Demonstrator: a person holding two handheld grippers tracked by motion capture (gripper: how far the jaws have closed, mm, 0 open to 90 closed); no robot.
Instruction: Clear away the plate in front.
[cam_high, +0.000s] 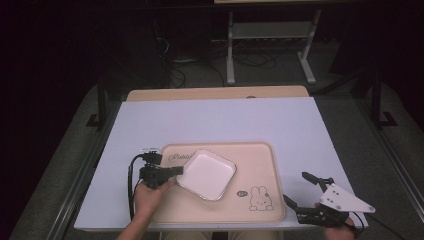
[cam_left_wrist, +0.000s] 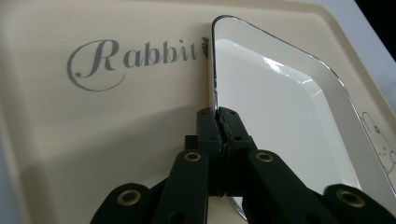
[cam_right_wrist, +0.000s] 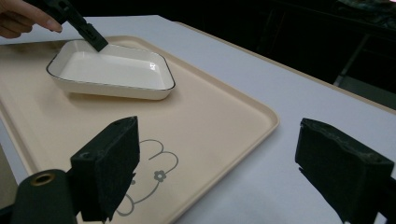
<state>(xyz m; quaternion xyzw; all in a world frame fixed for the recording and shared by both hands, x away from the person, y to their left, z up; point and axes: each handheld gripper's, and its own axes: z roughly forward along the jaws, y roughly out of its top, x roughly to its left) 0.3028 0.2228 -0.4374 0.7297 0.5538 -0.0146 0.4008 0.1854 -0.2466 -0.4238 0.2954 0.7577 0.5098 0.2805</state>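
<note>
Scene: a person at a white table (cam_high: 280, 120), 1 gripper in each hand, working over a beige tray (cam_high: 260, 155) printed w/ "Rabbit" lettering (cam_left_wrist: 135, 55) and a bunny drawing (cam_high: 260, 198).

Dish: white rectangular dish (cam_high: 206, 174) w/ a thin dark rim, sitting inside the tray, left of centre, turned at an angle to the tray's edges.

Left gripper: left gripper (cam_high: 175, 171) has its 2 jaws pinched together on the dish's near-left rim; the left gripper view shows the rim edge (cam_left_wrist: 215, 88) running straight into the closed pads. Grip is on the rim prob. because the lip is the 1 part thin enough to pinch.

Left hand: hand (cam_high: 147, 199) sits low behind the tool, at the tray's left border.

Right gripper: right gripper (cam_high: 301, 189) has jaws wide apart, holding nothing, parked over bare table just beside the tray's near-right corner, well apart from the dish. Likely kept out of the way, or ready to steady the tray.

Step, as judged: dish gripped, lift or slide not yet begun.

Risk: 1-sided hold on a smooth lip; dish could tilt or slip.
</note>
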